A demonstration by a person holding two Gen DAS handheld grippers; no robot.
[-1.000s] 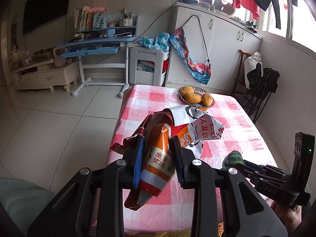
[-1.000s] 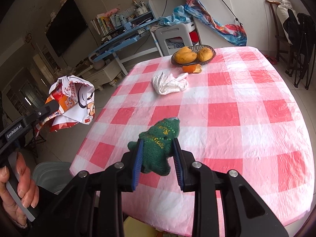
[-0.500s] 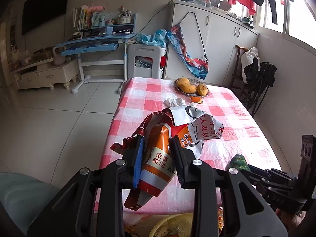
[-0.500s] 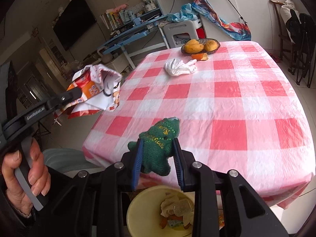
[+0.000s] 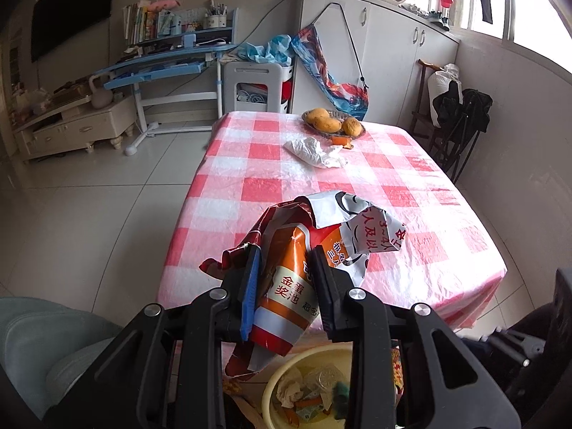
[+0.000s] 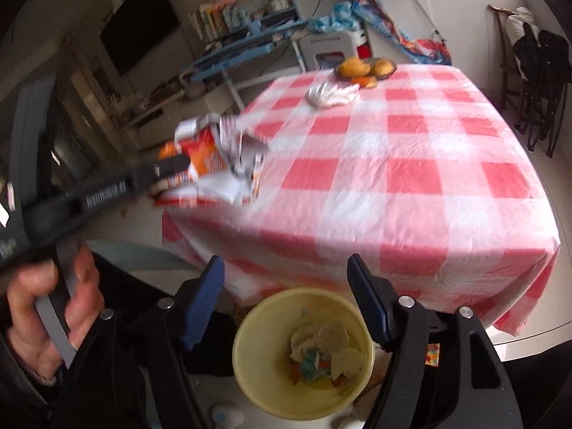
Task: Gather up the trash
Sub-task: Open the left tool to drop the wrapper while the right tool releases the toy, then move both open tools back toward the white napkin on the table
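the left gripper is clamped on a crumpled orange and white snack bag, pinching it across its lower body so the torn, silvery top flares out ahead of the fingers. the bag hangs in the air off the near edge of the table, above and a little to the side of the yellow bin on the floor, which already holds scraps of paper and wrappers.

the right gripper hovers over that bin with its fingers spread wide and nothing between them.

the bag looks very light, thin and crackly, a foil-lined film that folds rather than resists. it should spring partly open once let go, so it probably needs to be low over the bin mouth before release or it may catch on the rim. a pinch across a bunched fold, as here, seems safer than a single slick layer.

still on the checked cloth, a crumpled white plastic bag lies just beside the fruit basket, with an orange scrap between them. the white bag looks soft and limp; take it by its bunched middle.
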